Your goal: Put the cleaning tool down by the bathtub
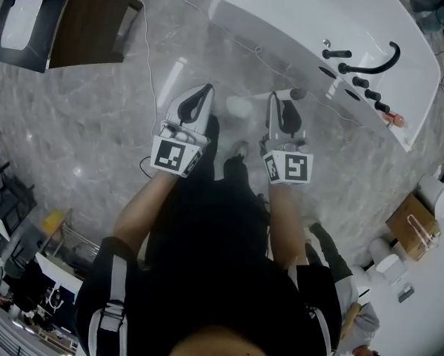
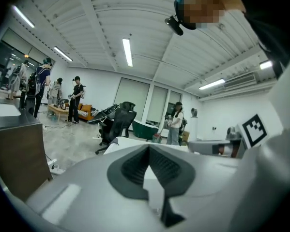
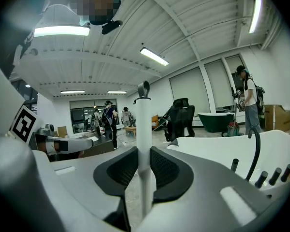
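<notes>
- While the right gripper [image 3: 144,164] clamps the slim white cleaning tool pole with a grey knob [image 3: 144,124] upright, the glossy white bathtub [image 3: 217,149] stands just beside it.
- Left gripper [image 2: 149,153]: jaws pressed together, empty, over the grey marble floor [image 1: 95,124].

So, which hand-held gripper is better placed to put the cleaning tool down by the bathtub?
Right. The right hand-held gripper clamps the cleaning tool by its white handle, and the bathtub is on its side. The left hand-held gripper holds nothing.
</notes>
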The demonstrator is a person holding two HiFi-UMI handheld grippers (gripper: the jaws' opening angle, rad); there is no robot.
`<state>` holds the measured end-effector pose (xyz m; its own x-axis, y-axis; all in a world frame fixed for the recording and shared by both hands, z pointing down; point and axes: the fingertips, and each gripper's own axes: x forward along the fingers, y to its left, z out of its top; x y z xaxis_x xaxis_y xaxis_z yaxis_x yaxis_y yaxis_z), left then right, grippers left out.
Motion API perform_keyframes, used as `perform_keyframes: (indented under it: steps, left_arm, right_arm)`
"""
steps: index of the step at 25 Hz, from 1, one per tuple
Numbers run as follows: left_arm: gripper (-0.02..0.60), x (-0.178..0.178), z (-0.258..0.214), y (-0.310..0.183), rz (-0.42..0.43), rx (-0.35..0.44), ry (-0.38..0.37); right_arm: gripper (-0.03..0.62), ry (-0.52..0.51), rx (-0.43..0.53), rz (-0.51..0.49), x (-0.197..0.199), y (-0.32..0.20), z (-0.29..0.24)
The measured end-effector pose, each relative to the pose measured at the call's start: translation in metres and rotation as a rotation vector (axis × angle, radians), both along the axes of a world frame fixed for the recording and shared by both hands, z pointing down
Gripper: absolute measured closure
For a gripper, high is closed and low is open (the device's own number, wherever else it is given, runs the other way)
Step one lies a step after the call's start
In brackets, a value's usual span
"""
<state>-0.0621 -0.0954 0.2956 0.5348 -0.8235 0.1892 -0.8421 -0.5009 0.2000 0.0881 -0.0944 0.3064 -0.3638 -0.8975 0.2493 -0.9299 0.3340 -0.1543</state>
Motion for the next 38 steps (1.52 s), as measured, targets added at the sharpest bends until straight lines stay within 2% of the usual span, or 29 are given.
perform_keyframes:
  steps: [11, 28, 38]
  left_arm:
    - [0.575, -0.017, 0.064, -0.065, 0.001, -0.022, 0.014]
    - [0.575, -0.035, 0.190, -0.090, -0.001, -0.111, 0.036]
    - [0.575, -0.041, 0.251, -0.102, 0.009, -0.134, 0.042]
  right_arm:
    - [0.513, 0.015, -0.062, 0.022, -0.018, -0.061, 0.093]
    - [0.513, 0.023, -0.136, 0.065, -0.043, -0.099, 0.242]
    - [0.513, 0.039, -0.178, 0.101, -0.053, -0.114, 0.324]
